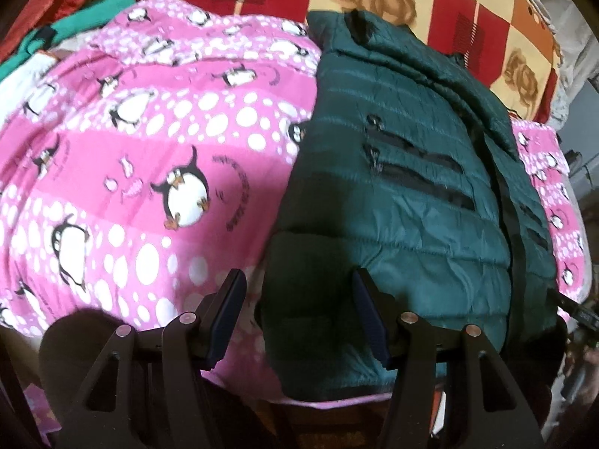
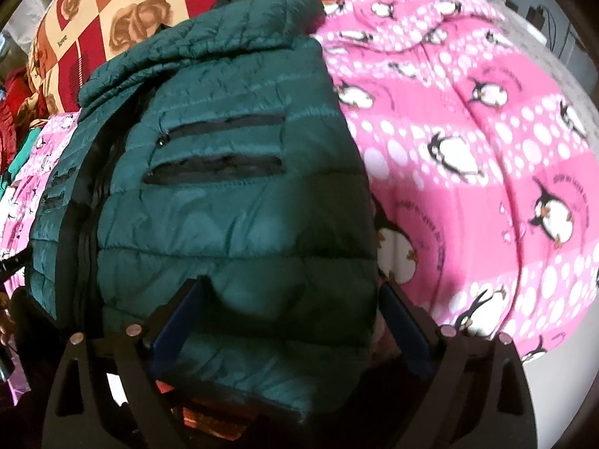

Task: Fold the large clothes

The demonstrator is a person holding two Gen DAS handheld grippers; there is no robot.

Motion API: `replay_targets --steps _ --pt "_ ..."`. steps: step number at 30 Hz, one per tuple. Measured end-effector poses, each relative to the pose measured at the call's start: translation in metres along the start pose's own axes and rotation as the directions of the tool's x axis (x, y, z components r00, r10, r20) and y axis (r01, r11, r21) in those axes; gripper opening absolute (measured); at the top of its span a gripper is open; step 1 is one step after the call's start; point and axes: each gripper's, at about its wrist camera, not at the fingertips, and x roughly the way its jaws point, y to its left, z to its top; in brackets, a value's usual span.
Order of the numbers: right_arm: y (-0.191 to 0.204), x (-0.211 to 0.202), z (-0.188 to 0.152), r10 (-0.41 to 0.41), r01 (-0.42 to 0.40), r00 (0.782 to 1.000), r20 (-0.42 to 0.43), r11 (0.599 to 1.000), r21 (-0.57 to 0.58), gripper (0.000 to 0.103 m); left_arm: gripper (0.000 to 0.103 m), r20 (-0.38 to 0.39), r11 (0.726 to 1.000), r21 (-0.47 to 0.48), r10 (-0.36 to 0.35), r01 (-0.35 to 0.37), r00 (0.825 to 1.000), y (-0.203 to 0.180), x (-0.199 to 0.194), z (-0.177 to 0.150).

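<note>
While your left gripper point(image 1: 297, 314) hangs over the near edge of the bed, its jaws stand wide apart with nothing between the pads; the near left corner of the dark green puffer jacket point(image 1: 408, 202) lies just ahead of the gap. The jacket lies spread on the pink penguin blanket point(image 1: 142, 157), hem toward you, collar at the far end, with two open zip pockets point(image 1: 419, 172) showing on its front. To your left the blanket is bare and wide. Beyond the collar sits a red and cream rose-patterned cover point(image 1: 430, 3). At the far left some teal cloth point(image 1: 90, 18) is partly cut off by the lens edge, and you cannot tell what it is. The jacket's hem drops over the bed edge into shadow.

From your right wrist, your right gripper point(image 2: 292, 303) is also spread wide, its fingers straddling the jacket's point(image 2: 224, 205) near hem; the padding bulges up between them, but the pads are not pinched on it. The blanket point(image 2: 486, 149) runs bare to your right. The rose cover point(image 2: 123, 11) lies behind the collar. Under the hem, between the finger arms, something red and orange shows, too hidden to name.
</note>
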Motion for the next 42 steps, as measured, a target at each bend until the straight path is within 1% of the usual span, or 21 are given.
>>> replay_targets --steps 3,6,11,13,14,15,20,21,22,23,24,25,26,27,28,30,32,34,38,42 --pt "-0.006 0.002 -0.002 0.015 -0.015 1.000 -0.004 1.000 0.012 0.097 0.037 -0.019 1.000 -0.004 -0.023 0.023 1.000 0.003 0.007 -0.005" --pt "-0.010 0.007 -0.003 0.061 -0.060 0.998 -0.024 0.998 0.034 0.098 0.041 -0.019 0.999 -0.011 -0.032 0.031 0.999 0.002 0.011 -0.009" --pt "-0.009 0.014 -0.010 0.134 -0.133 0.989 -0.065 0.991 0.029 0.098 0.041 -0.043 0.999 0.002 -0.049 0.049 0.998 0.000 0.013 -0.007" --pt "-0.010 0.015 -0.012 0.169 -0.167 0.983 -0.075 0.985 0.036 0.098 0.042 -0.038 0.997 -0.031 -0.066 0.065 0.997 0.005 0.016 -0.003" --pt "-0.010 0.017 -0.013 0.188 -0.185 0.979 -0.080 0.982 0.039 0.098 0.044 -0.039 0.996 -0.054 -0.075 0.073 0.996 0.006 0.018 -0.002" --pt "-0.009 0.018 -0.013 0.199 -0.196 0.976 -0.084 0.980 0.041 0.098 0.046 -0.036 0.996 -0.058 -0.075 0.073 0.997 0.006 0.018 -0.003" --pt "0.000 0.018 -0.014 0.216 -0.216 0.973 -0.084 0.976 0.005 0.097 0.045 -0.018 0.999 0.043 -0.028 0.028 0.999 -0.009 0.019 -0.014" --pt "0.003 0.016 -0.015 0.221 -0.222 0.972 -0.073 0.975 -0.006 0.094 0.036 -0.020 0.998 0.049 -0.033 0.034 0.999 -0.010 0.018 -0.014" --pt "0.005 0.016 -0.014 0.226 -0.227 0.972 -0.068 0.974 -0.017 0.085 0.026 -0.027 0.997 0.046 -0.054 0.055 0.998 -0.009 0.016 -0.013" --pt "0.008 0.014 -0.013 0.217 -0.220 0.974 -0.064 0.975 -0.038 0.072 0.005 -0.029 0.997 0.041 -0.067 0.068 0.997 -0.009 0.013 -0.012" --pt "0.009 0.011 -0.012 0.206 -0.209 0.977 -0.060 0.976 -0.062 0.064 0.000 -0.021 0.997 0.049 -0.058 0.059 0.998 -0.011 0.008 -0.010" --pt "0.011 0.006 -0.010 0.193 -0.196 0.980 -0.048 0.976 -0.090 0.044 0.000 -0.003 0.997 0.069 -0.041 0.042 0.999 -0.015 0.001 -0.008" --pt "0.011 0.002 -0.008 0.190 -0.193 0.981 -0.036 0.976 -0.100 0.026 0.000 0.015 0.996 0.085 -0.041 0.040 0.999 -0.017 -0.006 -0.007" --pt "0.012 -0.005 -0.005 0.200 -0.202 0.979 -0.025 0.974 -0.105 0.021 0.000 0.035 0.994 0.097 -0.044 0.041 0.998 -0.020 -0.012 -0.004" --pt "0.013 -0.012 -0.001 0.209 -0.209 0.978 -0.013 0.971 -0.117 0.018 0.000 0.055 0.993 0.107 -0.050 0.043 0.997 -0.024 -0.019 -0.002" --pt "0.020 -0.027 0.009 0.224 -0.218 0.974 0.024 0.964 -0.152 0.017 0.000 0.092 0.992 0.120 -0.061 0.050 0.994 -0.029 -0.031 0.005" --pt "0.023 -0.042 0.019 0.247 -0.234 0.967 0.061 0.958 -0.168 0.017 0.000 0.144 0.990 0.130 -0.077 0.058 0.987 -0.034 -0.046 0.014" --pt "0.024 -0.054 0.029 0.256 -0.235 0.961 0.102 0.955 -0.182 0.017 0.000 0.203 0.989 0.136 -0.078 0.051 0.976 -0.039 -0.060 0.025" --pt "0.021 -0.073 0.057 0.268 -0.236 0.945 0.185 0.956 -0.175 0.017 0.000 0.256 0.993 0.109 -0.078 0.052 0.964 -0.047 -0.067 0.051" --pt "0.022 -0.079 0.088 0.243 -0.210 0.936 0.257 0.966 -0.149 0.017 0.000 0.314 0.995 0.075 -0.082 0.061 0.946 -0.052 -0.072 0.080"
